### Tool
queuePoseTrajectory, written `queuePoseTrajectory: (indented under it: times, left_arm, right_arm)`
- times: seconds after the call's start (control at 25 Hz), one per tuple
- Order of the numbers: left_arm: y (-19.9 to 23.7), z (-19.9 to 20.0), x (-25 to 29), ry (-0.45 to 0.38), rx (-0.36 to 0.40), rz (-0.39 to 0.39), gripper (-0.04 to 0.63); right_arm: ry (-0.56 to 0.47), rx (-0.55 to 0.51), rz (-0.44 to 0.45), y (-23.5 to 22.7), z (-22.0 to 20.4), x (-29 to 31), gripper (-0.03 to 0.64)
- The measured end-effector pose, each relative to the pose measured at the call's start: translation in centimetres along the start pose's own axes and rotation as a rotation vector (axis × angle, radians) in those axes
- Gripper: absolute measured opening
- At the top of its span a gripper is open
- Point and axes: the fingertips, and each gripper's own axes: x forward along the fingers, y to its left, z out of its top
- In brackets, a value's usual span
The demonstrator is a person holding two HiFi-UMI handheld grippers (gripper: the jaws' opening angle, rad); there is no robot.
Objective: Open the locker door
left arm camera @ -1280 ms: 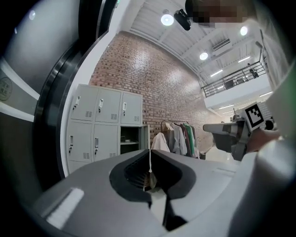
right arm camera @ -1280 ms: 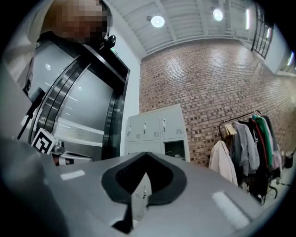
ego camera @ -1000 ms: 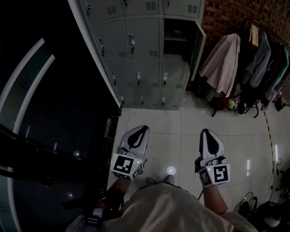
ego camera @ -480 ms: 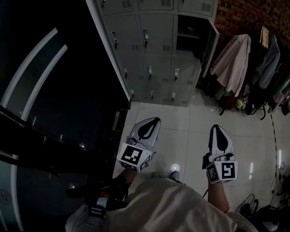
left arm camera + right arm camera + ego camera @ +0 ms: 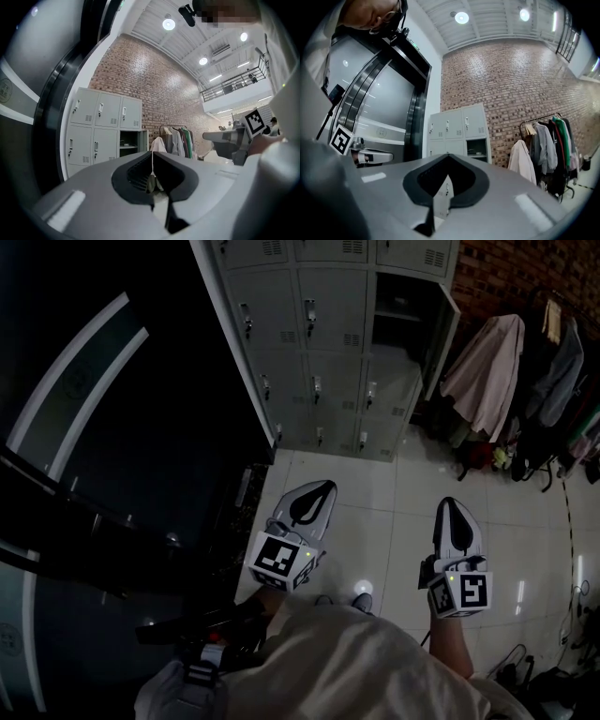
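While you stand on the pale tiled floor [image 5: 375, 488], a dark glass wall [image 5: 84, 427] fills the left of the head view. Just right of it, low in the frame, you hold the left gripper [image 5: 314, 491] above the tiles. Its fingers [image 5: 89, 187] are pressed together at the tips, with nothing between them.

Your target, the bank of grey lockers [image 5: 319, 343], stands at the upper middle of the frame, well apart from both grippers. Its doors are closed, each with a small latch. The exception is in the right-hand column near the top, where one door [image 5: 441, 329] hangs open beside a dark compartment [image 5: 398, 310].

Further right and low, you hold the right gripper [image 5: 453, 510] level with the left one, pointing the same way. Its fingers [image 5: 525, 201] are also fully together and hold nothing. Neither gripper touches a locker.

At the upper right, a rack of hanging clothes [image 5: 483, 371] stands against a brick wall [image 5: 506, 268], just beside the lockers.
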Motion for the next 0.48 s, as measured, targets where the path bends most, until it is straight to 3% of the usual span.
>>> queuePoseTrajectory:
  times: [0.48]
  left_arm:
    - [-0.1, -1.0, -1.1, 0.012, -0.017, 0.034, 0.018]
  right_arm:
    - [0.027, -0.011, -0.007, -0.3, -0.6, -1.1, 0.0]
